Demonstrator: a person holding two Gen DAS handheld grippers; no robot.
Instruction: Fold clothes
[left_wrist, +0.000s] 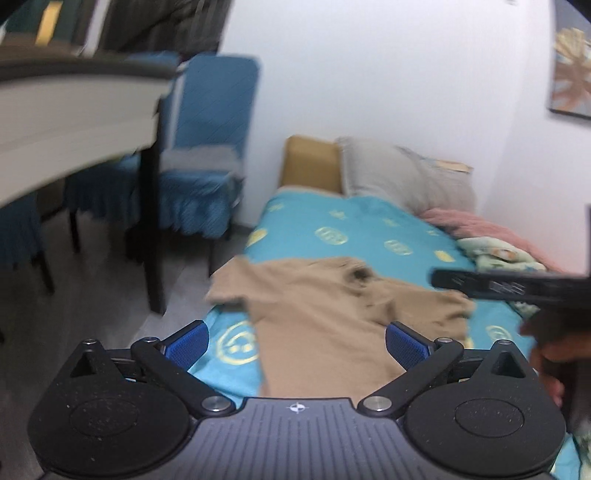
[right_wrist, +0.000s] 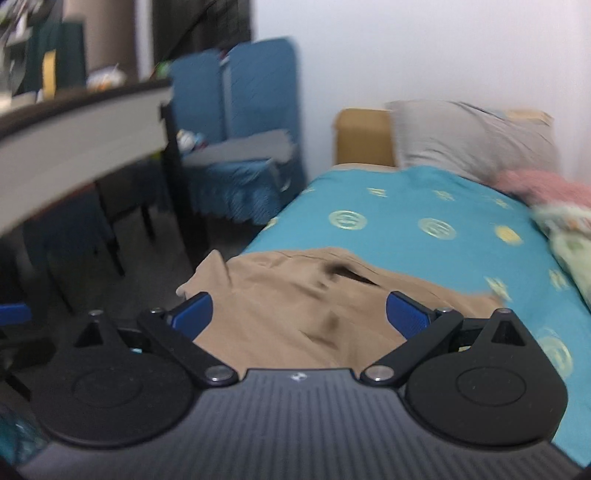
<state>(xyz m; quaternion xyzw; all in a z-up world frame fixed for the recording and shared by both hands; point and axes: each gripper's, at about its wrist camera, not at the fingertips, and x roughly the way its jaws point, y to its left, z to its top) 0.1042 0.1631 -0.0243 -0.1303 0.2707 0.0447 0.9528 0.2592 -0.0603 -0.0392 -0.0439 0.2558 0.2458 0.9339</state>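
Item, left gripper (left_wrist: 295, 341): I read its blue fingers (left_wrist: 186, 345) as spread wide, nothing between them; they hang above the near part of the shirt, and I cannot tell whether they touch the cloth.

Item, right gripper (right_wrist: 299, 314): fingers (right_wrist: 406, 314) likewise wide apart and empty, poised over the shirt's middle. From the left wrist view its dark body crosses in from the right edge (blurred), with part of a hand (left_wrist: 550, 365) beneath it.

Item, tan shirt (left_wrist: 325, 314): short-sleeved, lying spread on the bed (left_wrist: 369, 229) near its foot end, collar toward the pillows, body toward me. One sleeve overhangs the bed's left edge; the other lies flat toward the right side. Fabric is creased around the neck opening.

Item, bed covering: teal with pale round motifs.

Item, head of bed: grey pillow (right_wrist: 472, 140), pink throw (right_wrist: 543, 188) at the right edge.

Item, beyond the left edge: blue-covered chair (left_wrist: 210, 147), table (left_wrist: 74, 118).
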